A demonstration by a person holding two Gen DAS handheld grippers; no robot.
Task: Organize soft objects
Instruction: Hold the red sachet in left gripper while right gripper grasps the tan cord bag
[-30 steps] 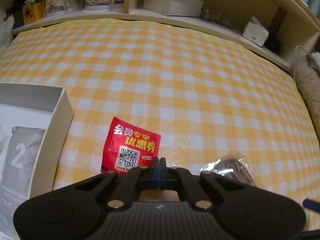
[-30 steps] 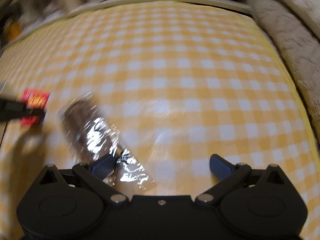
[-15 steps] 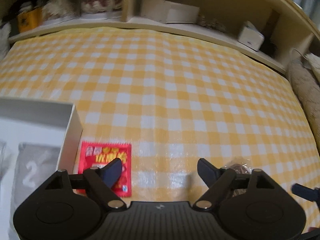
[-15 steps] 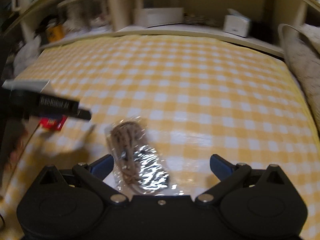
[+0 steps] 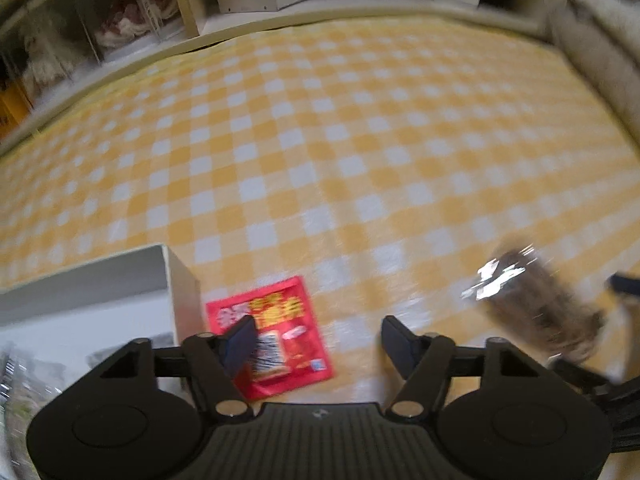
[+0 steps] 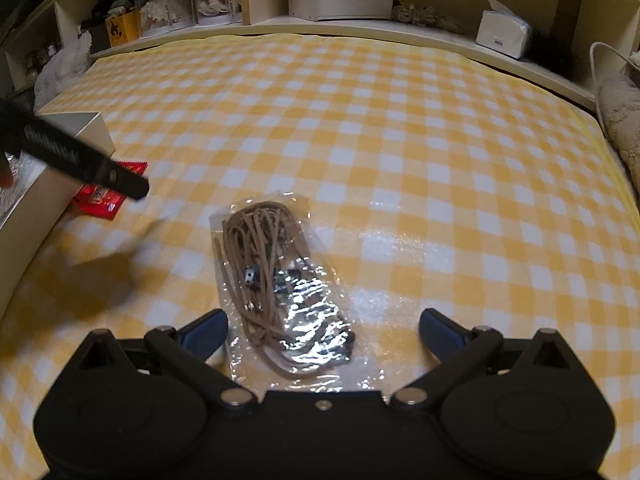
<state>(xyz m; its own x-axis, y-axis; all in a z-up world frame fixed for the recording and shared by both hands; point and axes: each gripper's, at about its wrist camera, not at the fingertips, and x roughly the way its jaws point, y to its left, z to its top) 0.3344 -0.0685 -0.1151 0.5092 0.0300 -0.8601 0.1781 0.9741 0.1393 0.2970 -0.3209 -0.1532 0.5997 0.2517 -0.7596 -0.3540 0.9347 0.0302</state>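
A red sachet lies flat on the yellow checked cloth, right beside the white box. My left gripper hovers over it with its jaws closing. The left finger is above the sachet and neither pad presses on it. A clear bag of brown cords lies on the cloth between the fingers of my right gripper, which is open and not touching it. In the right wrist view, one finger of the left gripper crosses above the red sachet. The bag of brown cords appears blurred in the left wrist view.
The white box holds grey and clear packets. Behind the cloth runs a shelf with a tissue box, a white tray and clear containers. A fluffy beige blanket borders the right side.
My left gripper went from shut to wide open, then narrowed a little, and rolled; the sachet now lies beside the box. The right gripper drew in around the bag of cords.
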